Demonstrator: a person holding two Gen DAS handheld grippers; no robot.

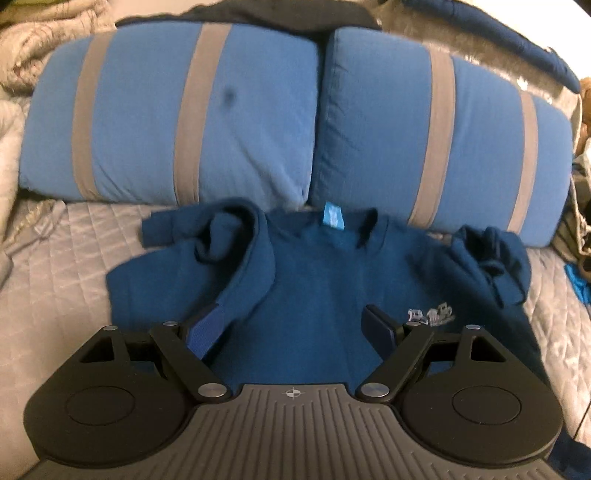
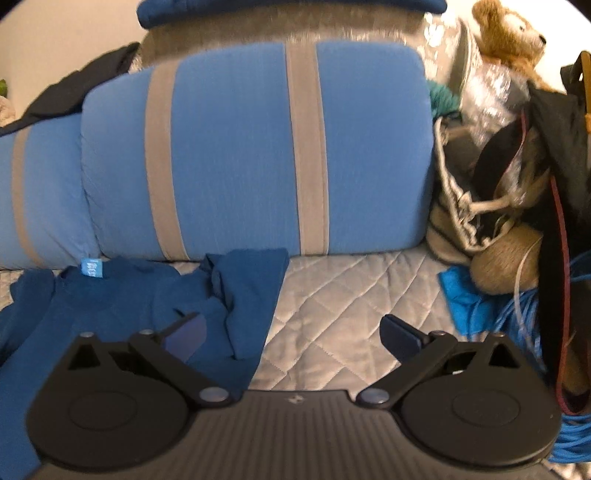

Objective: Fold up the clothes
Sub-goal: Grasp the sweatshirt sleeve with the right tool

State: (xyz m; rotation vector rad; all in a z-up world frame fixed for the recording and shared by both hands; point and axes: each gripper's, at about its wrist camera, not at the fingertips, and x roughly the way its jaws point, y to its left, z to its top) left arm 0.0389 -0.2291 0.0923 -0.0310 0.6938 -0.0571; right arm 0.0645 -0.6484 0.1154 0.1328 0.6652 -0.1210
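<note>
A dark blue sweatshirt point(image 1: 310, 280) lies on the grey quilted bed cover point(image 1: 59, 266), collar with a light blue tag point(image 1: 332, 214) toward the pillows. Its left sleeve point(image 1: 229, 251) is folded over the body and its right sleeve point(image 1: 491, 258) is bunched at the right. My left gripper point(image 1: 291, 325) is open and empty just above the sweatshirt's middle. In the right wrist view the sweatshirt point(image 2: 122, 306) lies at the left, its sleeve point(image 2: 251, 291) draped on the cover. My right gripper point(image 2: 291, 336) is open and empty over the sweatshirt's right edge and the bare cover point(image 2: 347, 295).
Two blue pillows with grey stripes point(image 1: 170, 122) point(image 1: 436, 133) stand along the back of the bed. A cream blanket point(image 1: 14, 110) is heaped at the left. At the right lie a teddy bear point(image 2: 509, 29), bags point(image 2: 491, 177), a bright blue cloth point(image 2: 465, 299) and blue cable point(image 2: 569, 406).
</note>
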